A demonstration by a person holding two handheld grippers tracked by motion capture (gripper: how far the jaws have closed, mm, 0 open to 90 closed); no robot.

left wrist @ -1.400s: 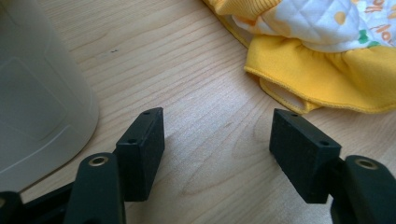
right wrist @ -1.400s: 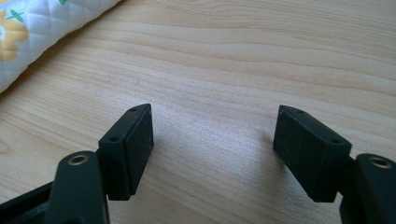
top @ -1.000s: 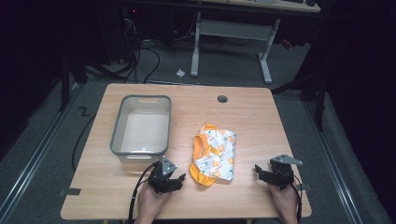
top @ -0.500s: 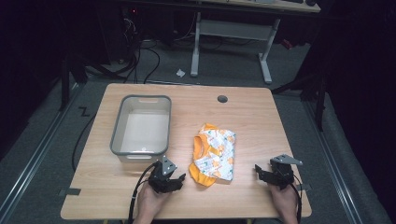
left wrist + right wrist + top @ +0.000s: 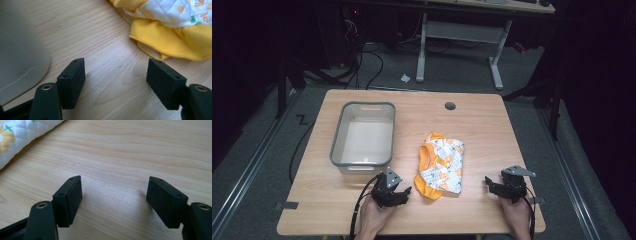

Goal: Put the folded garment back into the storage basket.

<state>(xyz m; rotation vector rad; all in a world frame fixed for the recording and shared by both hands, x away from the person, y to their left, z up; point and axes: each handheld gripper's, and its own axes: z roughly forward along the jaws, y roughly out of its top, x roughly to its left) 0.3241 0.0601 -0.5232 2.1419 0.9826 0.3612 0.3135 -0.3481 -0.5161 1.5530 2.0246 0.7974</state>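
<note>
orange print on the quilted garment point(image 5: 441, 165) – perhaps letters, unreadable – both grippers point(image 5: 404, 192) point(image 5: 488, 183) gape empty.

Desk point(image 5: 492, 125): carries the bin, the garment and both hand-held grippers.
Bin point(image 5: 362, 140): left half of the desk, at 9 o'clock from the garment, apart from it.
Garment point(image 5: 441, 164): mid-desk, toward the near edge.
Left hand-held gripper point(image 5: 398, 194): near edge, at 6 o'clock from the bin, just beside the garment's near corner at 8 o'clock.
Right hand-held gripper point(image 5: 493, 186): near edge, at 4 o'clock from the garment, apart from it.
Hole point(image 5: 450, 106): far side of the desk, at 12 o'clock from the garment.
</note>
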